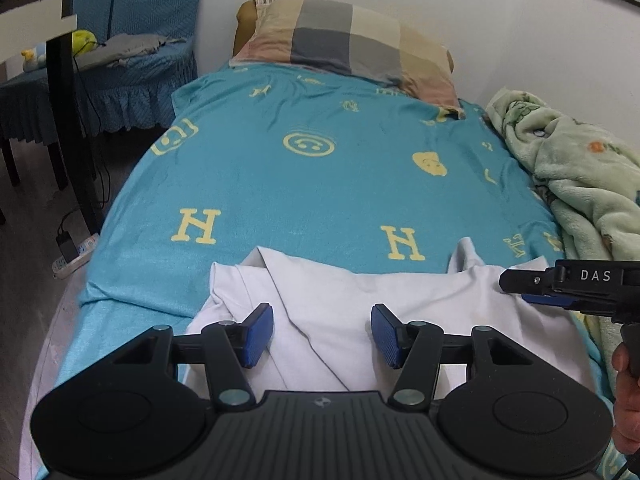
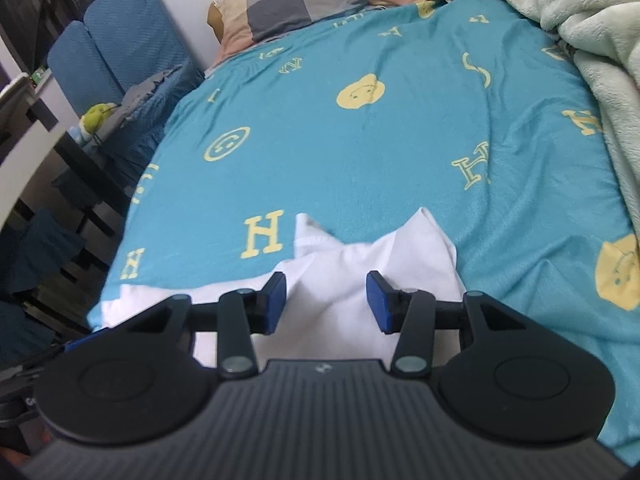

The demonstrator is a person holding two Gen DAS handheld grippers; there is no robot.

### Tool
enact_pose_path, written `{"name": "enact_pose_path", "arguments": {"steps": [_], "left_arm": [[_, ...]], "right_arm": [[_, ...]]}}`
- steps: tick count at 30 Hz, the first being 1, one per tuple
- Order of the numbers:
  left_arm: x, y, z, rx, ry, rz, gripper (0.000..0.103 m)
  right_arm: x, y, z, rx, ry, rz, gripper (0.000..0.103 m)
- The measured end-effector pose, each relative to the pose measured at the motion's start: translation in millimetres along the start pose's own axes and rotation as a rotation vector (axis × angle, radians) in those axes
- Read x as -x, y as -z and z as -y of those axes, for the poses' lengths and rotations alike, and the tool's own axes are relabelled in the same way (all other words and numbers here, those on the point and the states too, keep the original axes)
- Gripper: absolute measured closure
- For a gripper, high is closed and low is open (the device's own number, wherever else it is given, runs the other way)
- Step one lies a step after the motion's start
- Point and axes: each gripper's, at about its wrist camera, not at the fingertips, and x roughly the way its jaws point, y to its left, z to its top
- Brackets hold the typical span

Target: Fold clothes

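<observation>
Holding 2 hand-held grippers above the white garment [image 1: 332, 320], I see it lying creased on the bed's blue sheet [image 1: 304, 184], at the end far from the checked pillow [image 1: 344, 36]. My left hand-held gripper [image 1: 322, 334] is released, cloth beneath its parted pads. My right hand-held gripper [image 2: 327, 301] is also released, jaws apart over a raised fold of the garment.

One white garment [image 1: 340, 320], one pillow [image 1: 344, 36], two grippers [image 1: 322, 334]
</observation>
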Motion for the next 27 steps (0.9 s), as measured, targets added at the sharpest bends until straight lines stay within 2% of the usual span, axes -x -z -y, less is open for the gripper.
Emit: {"name": "enact_pose_path", "arguments": {"steps": [6, 9, 16, 27], "left_arm": [[25, 8, 16, -0.051, 0.024, 0.013, 0.045], [19, 13, 24, -0.092, -0.006, -0.01, 0.045], [1, 22, 28, -0.12, -0.02, -0.069, 0.045], [6, 25, 35, -0.161, -0.03, -0.065, 0.045]], "right_arm": [[25, 12, -13, 0.063, -0.028, -0.012, 0.056], [21, 15, -15, 0.075, -0.019, -0.033, 0.056], [-3, 27, -10, 0.092, 0.002, -0.084, 0.056], [3, 26, -12, 0.093, 0.025, -0.095, 0.057]]}}
